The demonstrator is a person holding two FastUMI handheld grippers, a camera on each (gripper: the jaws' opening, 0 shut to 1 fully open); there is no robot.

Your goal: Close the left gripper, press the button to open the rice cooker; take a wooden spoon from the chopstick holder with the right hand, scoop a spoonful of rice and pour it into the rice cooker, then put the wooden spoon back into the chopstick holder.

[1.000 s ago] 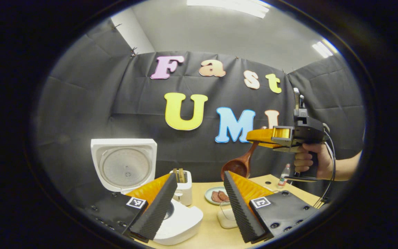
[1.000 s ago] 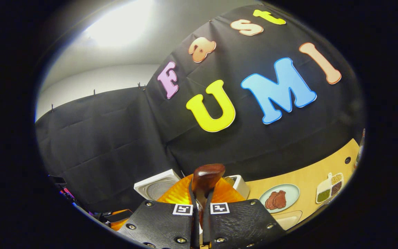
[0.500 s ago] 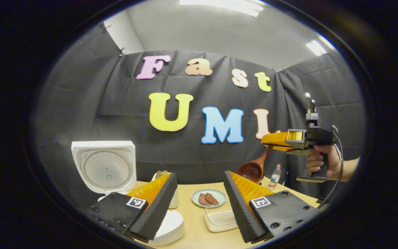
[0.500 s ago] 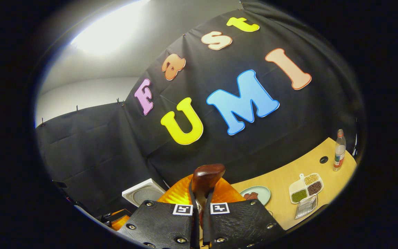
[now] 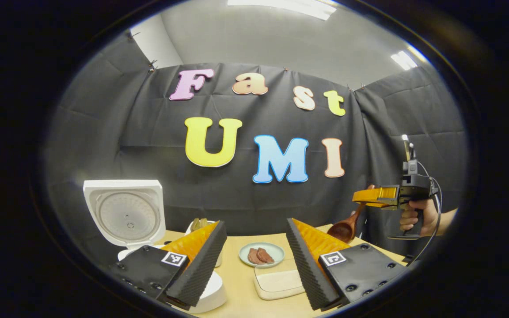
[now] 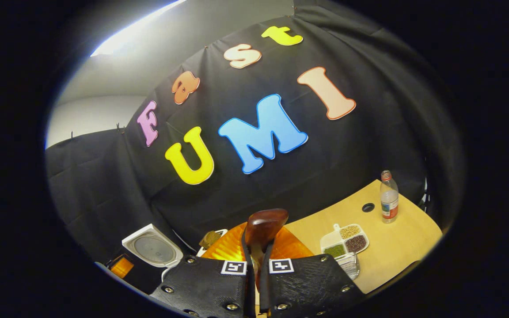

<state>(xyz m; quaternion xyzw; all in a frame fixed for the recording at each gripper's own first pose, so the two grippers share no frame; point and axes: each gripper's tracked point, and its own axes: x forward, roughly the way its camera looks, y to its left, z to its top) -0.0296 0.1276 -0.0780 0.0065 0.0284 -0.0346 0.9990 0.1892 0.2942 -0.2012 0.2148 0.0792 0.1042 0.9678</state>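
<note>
The white rice cooker (image 5: 206, 295) stands at the lower left with its lid (image 5: 124, 212) up. My left gripper (image 5: 254, 265) hangs open over the table with nothing between its fingers. Behind its left finger peeks the chopstick holder (image 5: 199, 224). Far to the right a hand (image 5: 413, 216) holds my right gripper (image 5: 361, 197), and the wooden spoon (image 5: 343, 229) hangs from it, bowl down. In the right gripper view my right gripper (image 6: 255, 252) is shut on the spoon's handle (image 6: 263, 221), high above the table. The cooker's lid (image 6: 150, 249) and the chopstick holder (image 6: 212, 238) lie below to the left.
On the wooden table (image 5: 241, 282) are a plate of meat (image 5: 261, 255) and a white rectangular dish (image 5: 276, 282). To the right, a divided dish of grains (image 6: 345, 238), a small metal tray (image 6: 348, 263) and a plastic bottle (image 6: 387, 198) stand on the table (image 6: 400, 238).
My right gripper has carried the spoon to the right and lower, away from the cooker. The left gripper view has swung right, so the cooker sits farther left.
</note>
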